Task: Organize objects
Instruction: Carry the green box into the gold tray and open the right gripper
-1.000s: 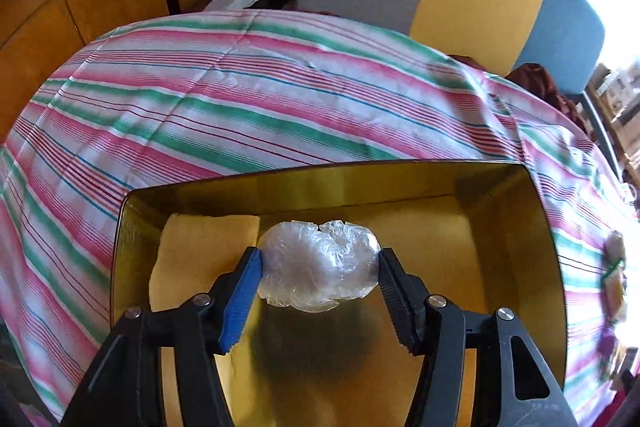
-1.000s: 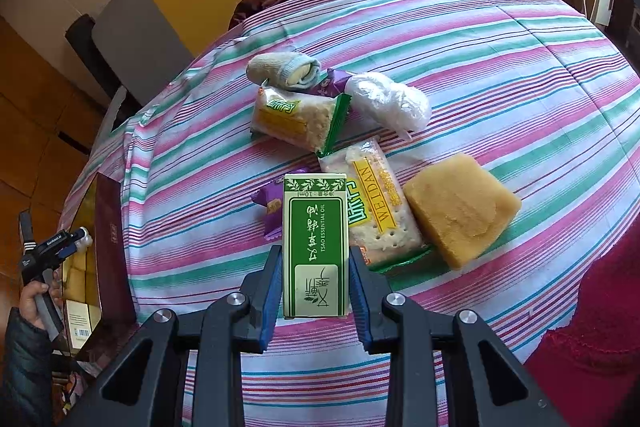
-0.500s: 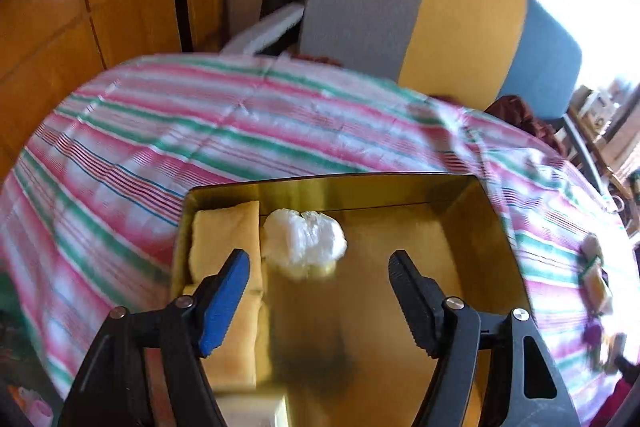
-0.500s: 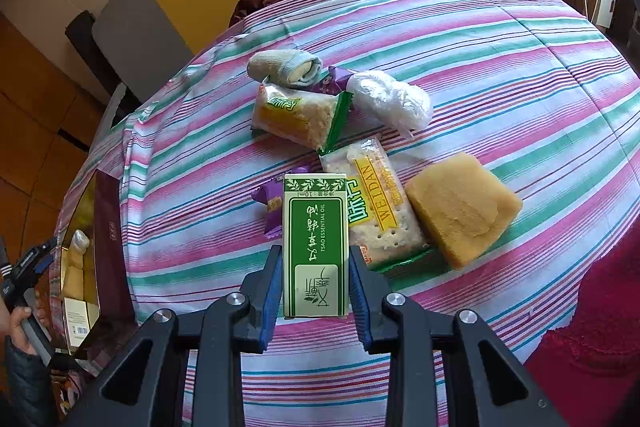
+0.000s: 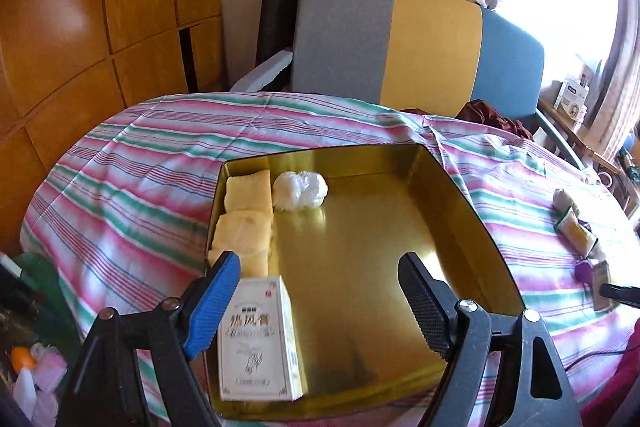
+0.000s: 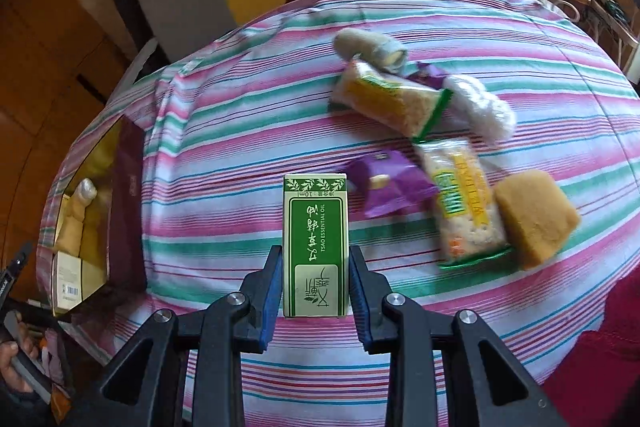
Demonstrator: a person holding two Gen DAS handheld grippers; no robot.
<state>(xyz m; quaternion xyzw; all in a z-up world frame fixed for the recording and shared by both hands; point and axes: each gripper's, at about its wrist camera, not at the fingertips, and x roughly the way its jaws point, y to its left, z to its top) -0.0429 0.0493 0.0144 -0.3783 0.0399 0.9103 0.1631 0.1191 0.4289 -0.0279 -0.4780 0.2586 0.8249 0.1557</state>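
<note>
Squarely between ribbed tongs (image 6: 316, 291): glossy green carton (image 6: 315, 247).

green carton (image 6: 315, 247) clamped upright, white bag (image 5: 300, 190) in gold tin (image 5: 460, 195)

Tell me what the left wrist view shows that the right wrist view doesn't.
Left only: the open left gripper over the gold tray's bare floor.

Right only: the right gripper, jaws shut on the green box, and snack packets on the cloth.

Both: the tray holding yellow sponges, a white plastic bundle and a white box.
</note>
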